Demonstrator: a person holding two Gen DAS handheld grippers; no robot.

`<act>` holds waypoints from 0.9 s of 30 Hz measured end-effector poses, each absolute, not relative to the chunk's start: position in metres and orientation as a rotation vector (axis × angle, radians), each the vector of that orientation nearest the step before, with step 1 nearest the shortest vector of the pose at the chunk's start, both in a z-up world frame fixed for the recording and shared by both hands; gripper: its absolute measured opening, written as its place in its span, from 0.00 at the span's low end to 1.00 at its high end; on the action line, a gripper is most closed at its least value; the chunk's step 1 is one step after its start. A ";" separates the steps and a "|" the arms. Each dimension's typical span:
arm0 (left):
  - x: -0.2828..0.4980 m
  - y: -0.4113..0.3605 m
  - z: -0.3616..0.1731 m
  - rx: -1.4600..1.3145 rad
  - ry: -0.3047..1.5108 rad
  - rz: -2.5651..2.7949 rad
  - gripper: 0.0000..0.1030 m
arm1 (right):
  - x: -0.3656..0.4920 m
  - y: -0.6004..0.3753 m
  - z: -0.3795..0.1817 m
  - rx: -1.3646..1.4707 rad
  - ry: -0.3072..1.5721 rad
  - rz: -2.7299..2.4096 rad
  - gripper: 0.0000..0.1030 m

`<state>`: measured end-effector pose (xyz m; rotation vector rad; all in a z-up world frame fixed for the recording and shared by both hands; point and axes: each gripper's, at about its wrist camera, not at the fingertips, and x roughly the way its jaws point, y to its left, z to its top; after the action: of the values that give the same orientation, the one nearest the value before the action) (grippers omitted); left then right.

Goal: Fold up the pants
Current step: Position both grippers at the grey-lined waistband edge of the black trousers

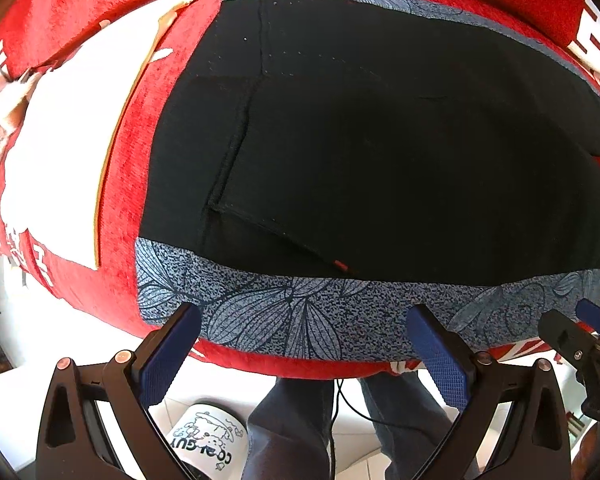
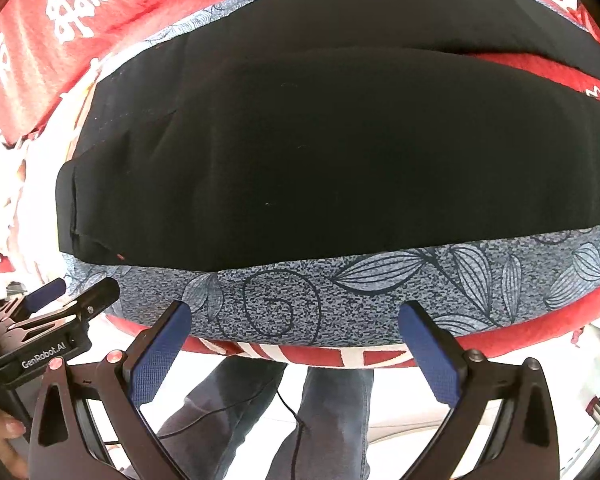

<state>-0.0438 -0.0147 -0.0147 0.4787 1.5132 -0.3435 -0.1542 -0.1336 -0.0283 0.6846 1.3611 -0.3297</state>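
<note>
Black pants [image 1: 380, 140] lie flat on a grey leaf-print mat [image 1: 284, 316], waistband and pocket seam at the left. In the right wrist view the pants [image 2: 320, 152] are folded, one layer over another. My left gripper [image 1: 304, 320] is open and empty over the mat's near edge, below the pants. My right gripper [image 2: 296, 316] is open and empty over the same near edge. The right gripper also shows in the left wrist view [image 1: 580, 332]; the left gripper shows in the right wrist view [image 2: 72, 292].
The mat lies on a red tablecloth [image 1: 116, 184] with white characters and a large white patch [image 1: 60, 152]. The table's near edge is just under the grippers. Below it are the person's legs [image 1: 292, 428], a cable, and a printed white mug [image 1: 208, 440].
</note>
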 end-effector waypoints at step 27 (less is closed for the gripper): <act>-0.069 0.006 -0.033 0.412 1.529 -0.289 1.00 | -0.155 -0.143 -0.034 0.626 1.378 -0.277 1.00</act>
<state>-0.0691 0.0057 -0.0327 0.4125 1.5293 -0.2891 -0.1551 -0.1426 -0.0335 0.6260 1.3781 -0.2767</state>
